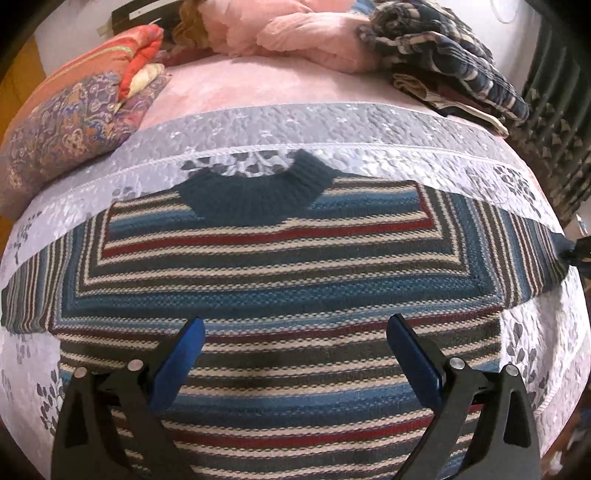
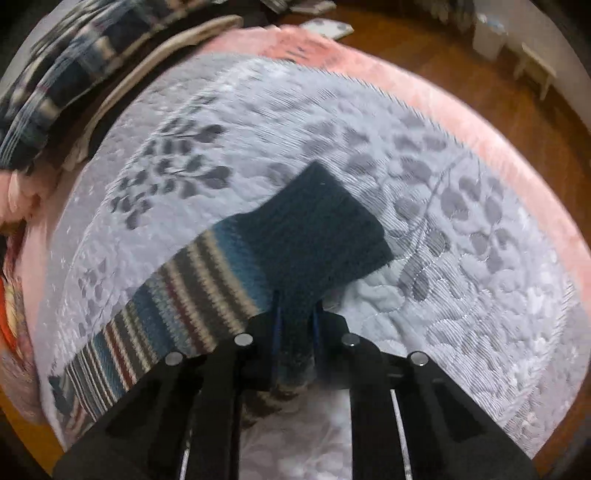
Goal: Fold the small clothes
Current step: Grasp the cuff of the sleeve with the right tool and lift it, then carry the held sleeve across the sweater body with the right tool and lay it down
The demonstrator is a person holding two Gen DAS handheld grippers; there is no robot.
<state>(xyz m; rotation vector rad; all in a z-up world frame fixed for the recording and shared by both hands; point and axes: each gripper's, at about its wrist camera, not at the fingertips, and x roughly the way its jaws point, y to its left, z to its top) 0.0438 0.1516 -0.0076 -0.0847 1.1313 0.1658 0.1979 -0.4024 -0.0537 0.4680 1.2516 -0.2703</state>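
Note:
A small striped knit sweater (image 1: 280, 266) with a dark teal collar lies flat on the quilted bed cover (image 1: 369, 129), sleeves spread to both sides. My left gripper (image 1: 295, 332) hovers open over the sweater's lower body, its blue pads wide apart with nothing between them. In the right wrist view my right gripper (image 2: 295, 314) is shut on the sweater's right sleeve (image 2: 207, 288), just behind its dark teal cuff (image 2: 325, 229). The cuff sticks out past the fingers. That gripper also shows as a dark shape at the right sleeve end (image 1: 576, 251).
A patterned pillow and folded orange quilt (image 1: 74, 110) lie at the back left. Pink bedding (image 1: 295, 33) and a dark plaid blanket (image 1: 454, 62) are heaped at the back. The bed edge and wooden floor (image 2: 461, 66) lie beyond the right sleeve.

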